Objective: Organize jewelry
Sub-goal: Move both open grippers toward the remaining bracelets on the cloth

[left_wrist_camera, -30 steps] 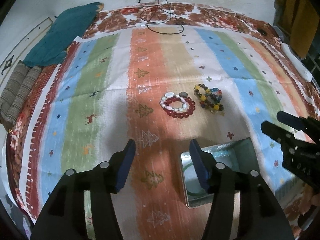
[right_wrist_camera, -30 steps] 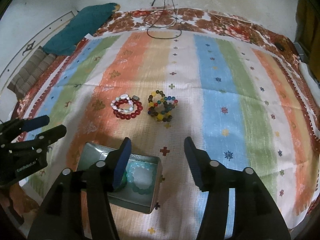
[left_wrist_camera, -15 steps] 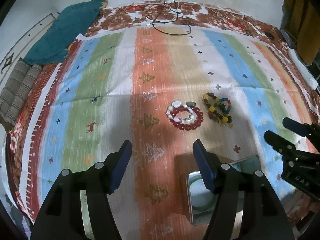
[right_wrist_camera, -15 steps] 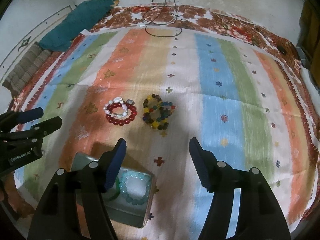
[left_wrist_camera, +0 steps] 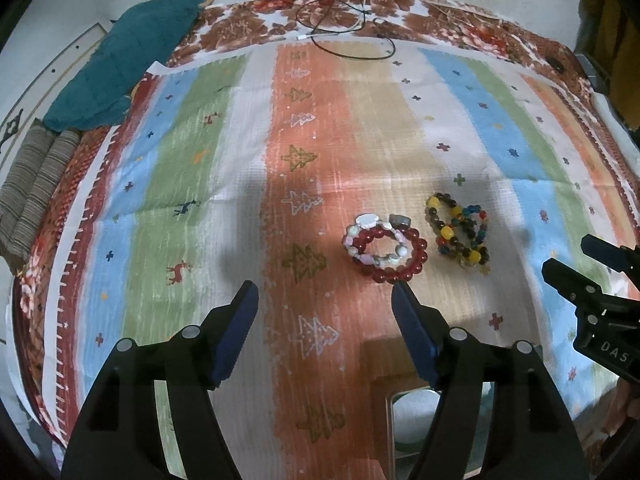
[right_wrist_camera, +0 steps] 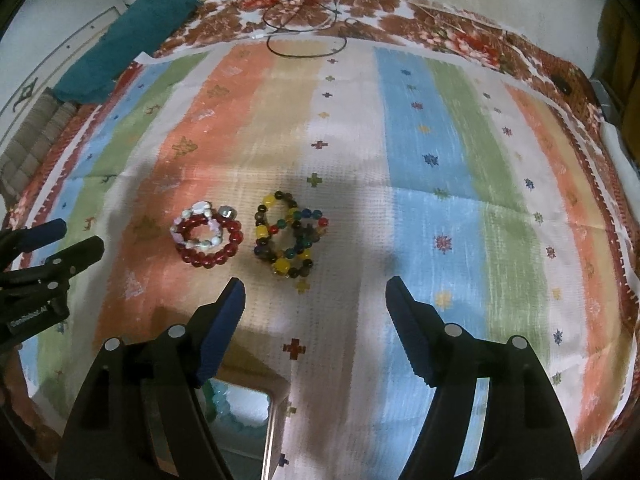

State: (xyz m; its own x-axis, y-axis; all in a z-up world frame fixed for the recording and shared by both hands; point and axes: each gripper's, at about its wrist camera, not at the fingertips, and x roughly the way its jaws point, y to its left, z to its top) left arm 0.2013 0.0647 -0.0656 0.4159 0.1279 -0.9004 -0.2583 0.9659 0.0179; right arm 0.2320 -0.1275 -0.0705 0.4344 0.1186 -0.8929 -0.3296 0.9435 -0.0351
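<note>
Both tools are spreading wider at this moment, and neither has anything between its jaws. Under them lies a wide striped cloth (left_wrist_camera: 372, 128) in orange, blue, green and white bands printed with small trees, deer and crosses, over a brown-and-red floral sheet (left_wrist_camera: 460, 28) on the floor. At the far left edge sit a quilted teal pillow (left_wrist_camera: 128, 68) and, beside it, a roll of grey-striped fabric (left_wrist_camera: 36, 184). A thin black cable (left_wrist_camera: 352, 40) loops over the far edge of the cloth.

Near the lower edge, an open silver metal tin (right_wrist_camera: 248, 412) holds a pale green bead bracelet (right_wrist_camera: 222, 400), largely hidden behind the right tool's left finger. Ahead of the tin, out on the cloth, a red bead bracelet (left_wrist_camera: 394, 254) lies with a white-and-pink stone bracelet (left_wrist_camera: 372, 236) resting on it. Just beside them on the right lies a tangle of multicoloured bead bracelets (left_wrist_camera: 460, 234) in yellow, blue, red and dark beads. Nothing stands between the tools and these pieces.

The left tool (left_wrist_camera: 324, 328) hangs above bare orange stripe, just short of the red bracelet, touching nothing. The right tool (right_wrist_camera: 314, 320) hangs above white cloth, just short of the multicoloured tangle, also touching nothing. Both point steeply downward, side by side, each showing at the edge of the other's view.
</note>
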